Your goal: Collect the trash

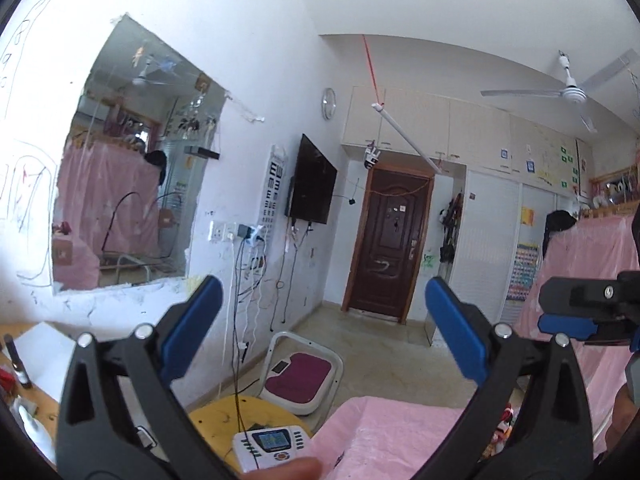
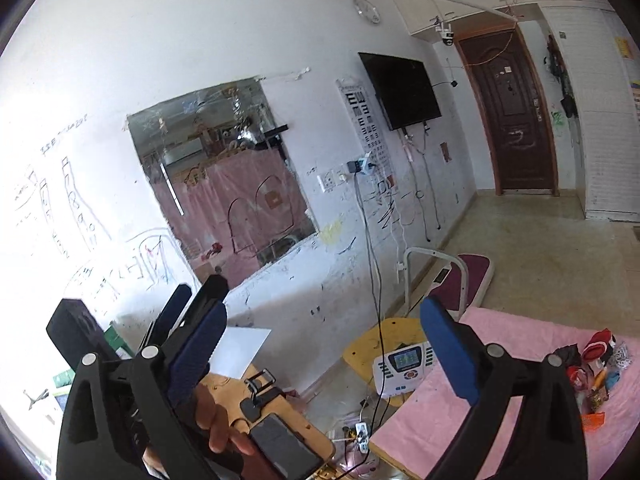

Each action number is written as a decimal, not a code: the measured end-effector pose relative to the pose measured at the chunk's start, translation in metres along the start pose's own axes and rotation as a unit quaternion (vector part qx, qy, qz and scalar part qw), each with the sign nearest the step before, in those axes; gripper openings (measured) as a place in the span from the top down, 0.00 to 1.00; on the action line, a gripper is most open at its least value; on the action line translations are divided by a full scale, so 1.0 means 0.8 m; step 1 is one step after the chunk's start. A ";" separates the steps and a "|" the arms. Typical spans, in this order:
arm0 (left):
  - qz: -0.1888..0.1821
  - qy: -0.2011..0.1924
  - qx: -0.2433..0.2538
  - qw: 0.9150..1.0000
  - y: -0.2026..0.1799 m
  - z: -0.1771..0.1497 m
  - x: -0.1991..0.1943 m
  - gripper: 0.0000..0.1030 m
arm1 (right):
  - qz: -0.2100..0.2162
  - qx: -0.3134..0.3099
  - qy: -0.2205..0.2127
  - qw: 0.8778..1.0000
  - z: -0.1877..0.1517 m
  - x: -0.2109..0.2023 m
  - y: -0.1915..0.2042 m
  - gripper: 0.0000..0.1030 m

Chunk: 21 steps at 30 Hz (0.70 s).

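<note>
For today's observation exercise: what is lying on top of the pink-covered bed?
On the pink-covered bed, near its right edge, lies a small pile of mixed items: red, black, orange and blue bits, too small to identify. The cover hides whatever lies beneath it.

left tongs (image 1: 320, 332) agape, right tongs (image 2: 324, 348) agape, empty

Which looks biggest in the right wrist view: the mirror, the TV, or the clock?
1. mirror
2. TV
3. clock

This is only how they look; the mirror is nearer the camera, so its lead may be exaggerated.
</note>
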<state>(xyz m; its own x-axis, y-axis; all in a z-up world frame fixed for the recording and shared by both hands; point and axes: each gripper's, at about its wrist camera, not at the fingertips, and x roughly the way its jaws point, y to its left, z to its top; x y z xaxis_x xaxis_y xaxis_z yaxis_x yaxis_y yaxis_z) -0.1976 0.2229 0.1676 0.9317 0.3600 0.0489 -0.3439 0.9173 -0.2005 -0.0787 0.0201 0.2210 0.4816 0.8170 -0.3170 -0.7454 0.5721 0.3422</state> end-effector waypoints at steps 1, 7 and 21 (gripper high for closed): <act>0.006 0.001 -0.006 1.000 -0.002 -0.002 0.003 0.06 | -0.012 0.004 -0.011 1.000 0.002 -0.002 -0.008 0.14; 0.005 0.008 -0.011 1.000 -0.031 -0.010 0.022 0.06 | -0.066 0.020 -0.036 0.997 0.008 0.001 -0.058 0.14; -0.106 0.106 0.028 0.988 -0.184 -0.069 0.119 0.06 | -0.151 0.073 -0.033 0.985 -0.021 -0.036 -0.240 0.12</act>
<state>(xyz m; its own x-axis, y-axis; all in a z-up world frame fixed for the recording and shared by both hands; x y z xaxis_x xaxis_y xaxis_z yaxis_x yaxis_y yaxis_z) -0.0516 0.1129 0.1475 0.9851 0.1205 -0.1226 -0.1387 0.9785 -0.1525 0.0429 -0.1143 0.1493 0.7037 0.6088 -0.3663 -0.4921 0.7895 0.3668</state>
